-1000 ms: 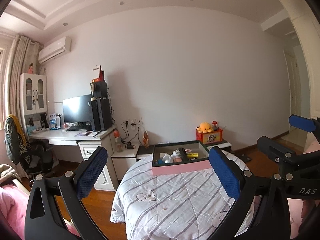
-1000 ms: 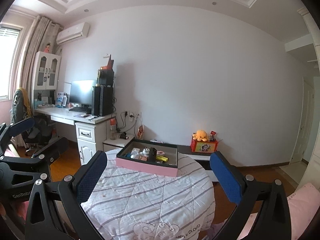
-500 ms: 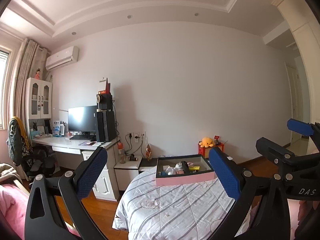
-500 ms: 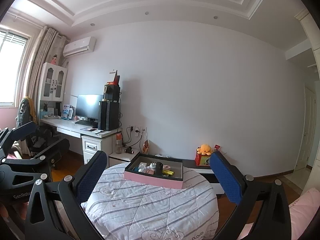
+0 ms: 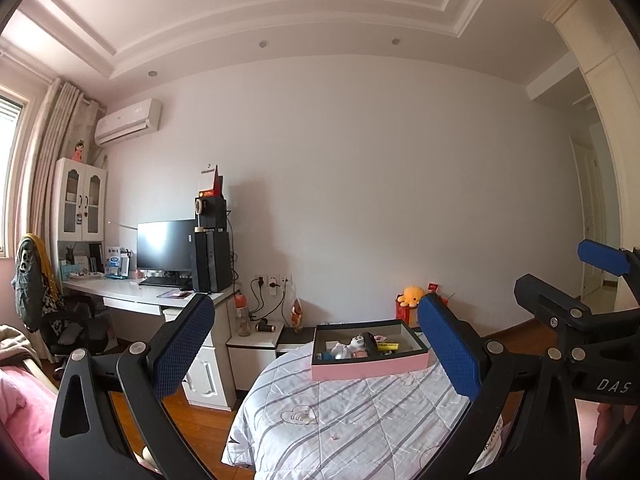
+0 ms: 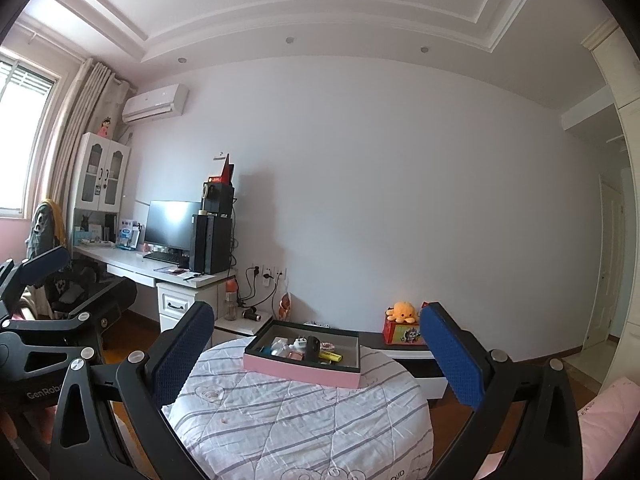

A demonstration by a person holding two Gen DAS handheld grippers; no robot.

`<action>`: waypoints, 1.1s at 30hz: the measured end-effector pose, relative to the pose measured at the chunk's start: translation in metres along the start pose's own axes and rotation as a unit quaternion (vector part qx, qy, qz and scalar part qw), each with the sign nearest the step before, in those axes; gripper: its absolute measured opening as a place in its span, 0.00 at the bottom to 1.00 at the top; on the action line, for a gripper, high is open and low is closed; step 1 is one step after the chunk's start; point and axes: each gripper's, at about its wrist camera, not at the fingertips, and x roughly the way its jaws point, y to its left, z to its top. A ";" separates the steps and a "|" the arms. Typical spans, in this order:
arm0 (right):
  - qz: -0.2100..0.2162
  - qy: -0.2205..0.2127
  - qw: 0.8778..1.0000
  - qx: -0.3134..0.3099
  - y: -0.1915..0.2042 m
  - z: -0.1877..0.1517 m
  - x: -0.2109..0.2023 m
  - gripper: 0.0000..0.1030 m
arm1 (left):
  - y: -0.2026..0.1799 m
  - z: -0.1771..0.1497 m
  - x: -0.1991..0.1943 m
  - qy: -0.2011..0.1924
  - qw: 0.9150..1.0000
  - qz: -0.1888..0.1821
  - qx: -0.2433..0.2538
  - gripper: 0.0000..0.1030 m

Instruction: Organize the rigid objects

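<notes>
A pink box with a dark inside (image 5: 370, 368) (image 6: 300, 370) sits at the far side of a round table with a striped white quilt (image 5: 352, 420) (image 6: 300, 420). It holds several small objects, among them a yellow one (image 5: 388, 346) (image 6: 330, 356) and white ones (image 6: 298, 344). My left gripper (image 5: 316, 344) is open and empty, held high and well short of the box. My right gripper (image 6: 316, 344) is open and empty too, at a like distance. The right gripper also shows at the right edge of the left wrist view (image 5: 576, 300).
A white desk (image 5: 160, 300) with monitor and black tower stands at the left wall, a chair with clothes (image 5: 36, 292) beside it. A low cabinet with an orange plush (image 6: 402, 312) stands behind the table. Pink bedding (image 6: 608, 412) lies at the right.
Both grippers have tilted up and pulled back: the table and box sit lower and smaller in both views, and more ceiling shows. Both stay open.
</notes>
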 end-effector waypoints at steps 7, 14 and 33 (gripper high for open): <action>0.001 -0.003 1.000 -0.001 0.001 0.000 -0.001 1.00 | -0.001 -0.001 0.001 -0.001 1.000 0.005 0.004 1.00; 0.002 -0.003 1.000 0.001 0.001 -0.001 -0.002 1.00 | 0.000 0.000 0.000 -0.002 1.000 0.006 0.007 1.00; 0.002 0.005 1.000 0.003 0.002 -0.004 0.000 1.00 | -0.003 -0.003 0.001 0.000 1.000 0.010 0.013 1.00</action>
